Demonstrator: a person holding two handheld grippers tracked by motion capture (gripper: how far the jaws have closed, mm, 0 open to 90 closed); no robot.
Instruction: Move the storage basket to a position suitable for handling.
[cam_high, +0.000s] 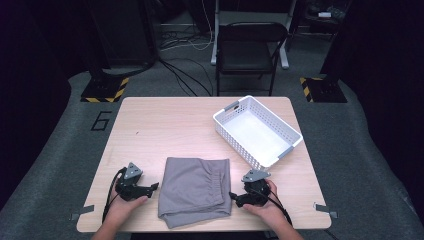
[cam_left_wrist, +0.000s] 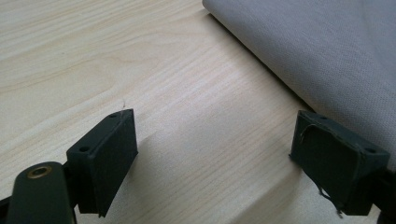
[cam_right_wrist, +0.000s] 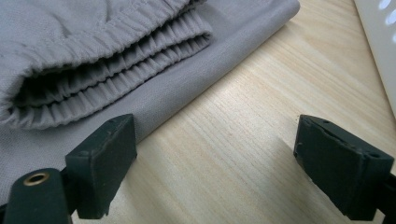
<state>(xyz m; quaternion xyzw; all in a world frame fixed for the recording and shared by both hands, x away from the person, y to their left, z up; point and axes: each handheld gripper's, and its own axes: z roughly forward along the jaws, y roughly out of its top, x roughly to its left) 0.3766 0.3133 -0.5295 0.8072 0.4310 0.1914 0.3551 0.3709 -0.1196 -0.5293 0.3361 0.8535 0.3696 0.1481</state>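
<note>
A folded grey garment (cam_high: 195, 190) with an elastic waistband lies at the table's near middle. My left gripper (cam_high: 154, 187) rests on the table just left of it, jaws open and empty, pointing at the cloth's left edge (cam_left_wrist: 299, 51). My right gripper (cam_high: 232, 196) rests just right of the garment, also open and empty. In the right gripper view the gathered waistband (cam_right_wrist: 107, 70) lies ahead to the left, and one jaw stands close by the cloth's edge. In both gripper views only bare wood lies between the jaws.
A white perforated plastic basket (cam_high: 226, 116) stands empty at the table's right rear, its corner near the right gripper. The light wooden table (cam_high: 160, 130) is bare at its left and rear. A black chair (cam_high: 250, 50) stands beyond the far edge.
</note>
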